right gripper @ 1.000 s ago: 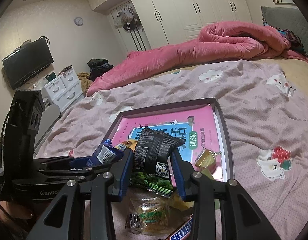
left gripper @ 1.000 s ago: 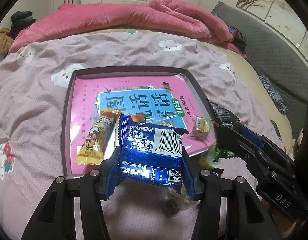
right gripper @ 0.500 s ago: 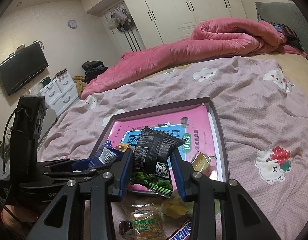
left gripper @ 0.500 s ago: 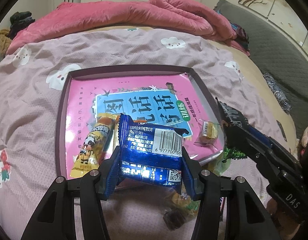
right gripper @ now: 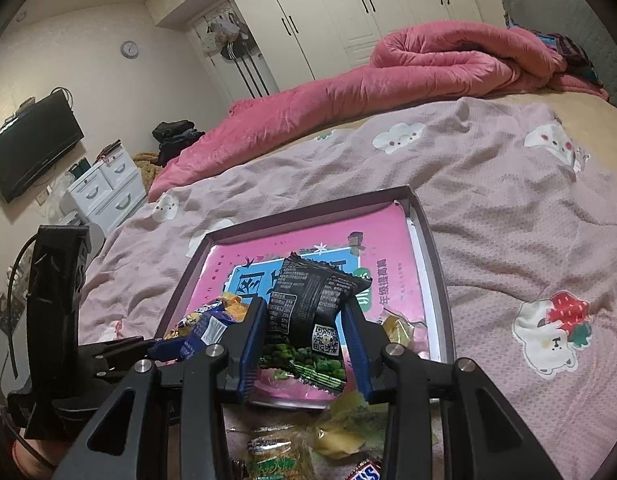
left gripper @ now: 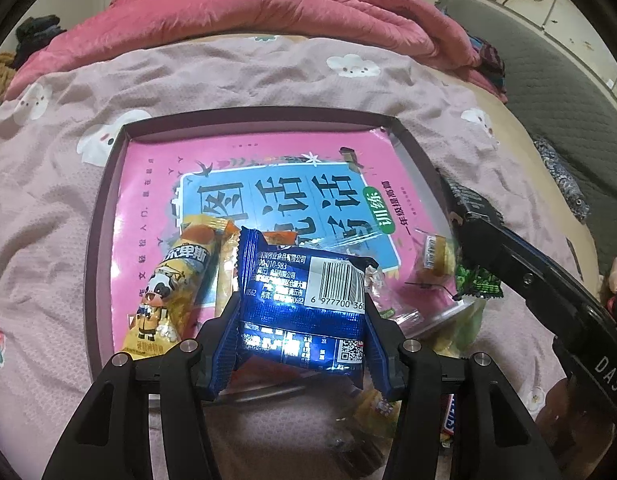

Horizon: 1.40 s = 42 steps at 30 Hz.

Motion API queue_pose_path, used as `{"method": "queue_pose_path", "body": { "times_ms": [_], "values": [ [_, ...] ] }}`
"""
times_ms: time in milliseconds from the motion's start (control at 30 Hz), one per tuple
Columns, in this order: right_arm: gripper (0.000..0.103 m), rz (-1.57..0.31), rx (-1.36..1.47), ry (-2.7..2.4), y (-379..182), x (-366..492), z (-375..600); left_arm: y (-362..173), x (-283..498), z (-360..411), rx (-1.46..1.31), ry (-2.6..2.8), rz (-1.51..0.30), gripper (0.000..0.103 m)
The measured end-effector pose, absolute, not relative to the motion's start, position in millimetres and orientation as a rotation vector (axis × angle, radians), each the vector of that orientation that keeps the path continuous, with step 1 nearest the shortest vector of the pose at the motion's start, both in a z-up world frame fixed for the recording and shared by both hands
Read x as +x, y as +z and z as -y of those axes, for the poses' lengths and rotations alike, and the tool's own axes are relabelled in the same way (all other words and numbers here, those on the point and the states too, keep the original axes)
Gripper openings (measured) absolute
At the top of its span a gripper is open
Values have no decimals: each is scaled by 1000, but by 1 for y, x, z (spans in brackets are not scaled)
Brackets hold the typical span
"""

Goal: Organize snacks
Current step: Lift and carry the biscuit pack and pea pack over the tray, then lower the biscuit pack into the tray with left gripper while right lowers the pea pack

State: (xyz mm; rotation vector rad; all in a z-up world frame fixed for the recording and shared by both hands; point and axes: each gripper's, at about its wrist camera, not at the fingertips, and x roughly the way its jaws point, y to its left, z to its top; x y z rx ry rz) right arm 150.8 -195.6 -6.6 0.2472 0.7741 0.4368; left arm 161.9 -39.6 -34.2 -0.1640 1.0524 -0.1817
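A shallow dark-rimmed tray (left gripper: 104,208) lies on a pink cartoon-print bedsheet (right gripper: 528,216), its far half and the sheet beyond it open up to a rolled pink quilt (right gripper: 448,56) at the head of the bed. A pink-and-blue book (left gripper: 276,196) lines the tray floor, and on it rest a yellow cow-print snack stick (left gripper: 168,292) near the left rim and a small gold-wrapped candy (left gripper: 434,256) near the right rim. The left gripper (left gripper: 302,328) is clamped on a blue snack packet (left gripper: 304,300), barcode side up, held above the tray's near edge just beside the yellow stick. The right gripper (right gripper: 306,344) is clenched on a black snack packet (right gripper: 312,304) with a green pea picture at its lower end, likewise poised over the near edge on the right-hand side of the tray. The two grippers sit close together, side by side, at that near rim. On the sheet in front of the tray, below the grippers, loose snacks (right gripper: 276,456) lie crowded: a clear-wrapped noodle cake, yellowish wrappers and a chocolate bar (right gripper: 366,472) at the bottom edge. White drawers (right gripper: 104,188) and a wall television (right gripper: 28,152) stand well off to the left.
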Motion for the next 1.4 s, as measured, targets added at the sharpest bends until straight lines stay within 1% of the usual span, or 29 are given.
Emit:
{"method": "queue_pose_path", "body": {
  "times_ms": [467, 1133, 1400],
  "values": [
    [39, -847, 263, 431, -32, 167, 186, -40, 171, 35, -161, -162, -1053, 56],
    [39, -868, 198, 371, -43, 177, 181, -41, 177, 34, -156, -151, -1060, 57],
    [40, -866, 247, 355, -46, 179, 192, -41, 179, 42, -143, -160, -1061, 57]
  ]
}}
